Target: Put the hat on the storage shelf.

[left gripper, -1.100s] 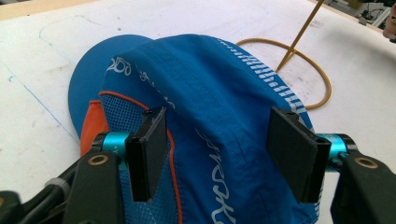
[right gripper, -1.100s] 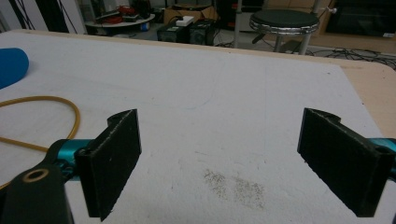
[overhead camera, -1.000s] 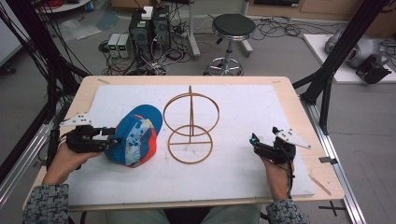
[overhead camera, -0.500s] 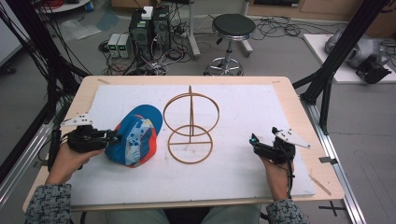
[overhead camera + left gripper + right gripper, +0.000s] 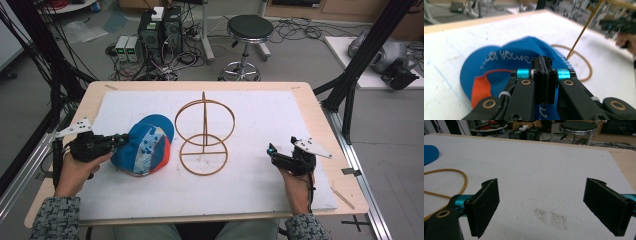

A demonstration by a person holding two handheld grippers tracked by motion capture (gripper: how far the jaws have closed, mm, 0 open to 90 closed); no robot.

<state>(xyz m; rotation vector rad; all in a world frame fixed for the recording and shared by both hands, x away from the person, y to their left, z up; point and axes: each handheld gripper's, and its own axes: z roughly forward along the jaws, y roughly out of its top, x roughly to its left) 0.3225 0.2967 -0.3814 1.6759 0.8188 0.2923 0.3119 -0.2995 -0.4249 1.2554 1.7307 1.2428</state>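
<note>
A blue cap (image 5: 145,150) with an orange panel and white lettering lies on the white mat, left of centre. My left gripper (image 5: 120,140) meets its left edge. In the left gripper view the pads (image 5: 541,61) are pressed flat together over the cap (image 5: 499,62), whose cloth runs under the jaws. These jaws have just been closing and are shut on the cap's edge. A wire stand (image 5: 205,130), made of an upright ring and a flat base ring, rises at mid table. My right gripper (image 5: 270,150) rests on the mat at the right. Its jaws (image 5: 541,205) are wide open with nothing between them.
The white mat (image 5: 280,115) covers most of the wooden table (image 5: 320,100). The stand's base ring (image 5: 461,180) lies to the left of my right gripper. A stool (image 5: 250,30) and electronics boxes (image 5: 160,30) stand on the floor beyond the far edge.
The left gripper's jaws have closed at the cap's left edge. Both hands have stayed where they were, and the cap and stand have not shifted.
</note>
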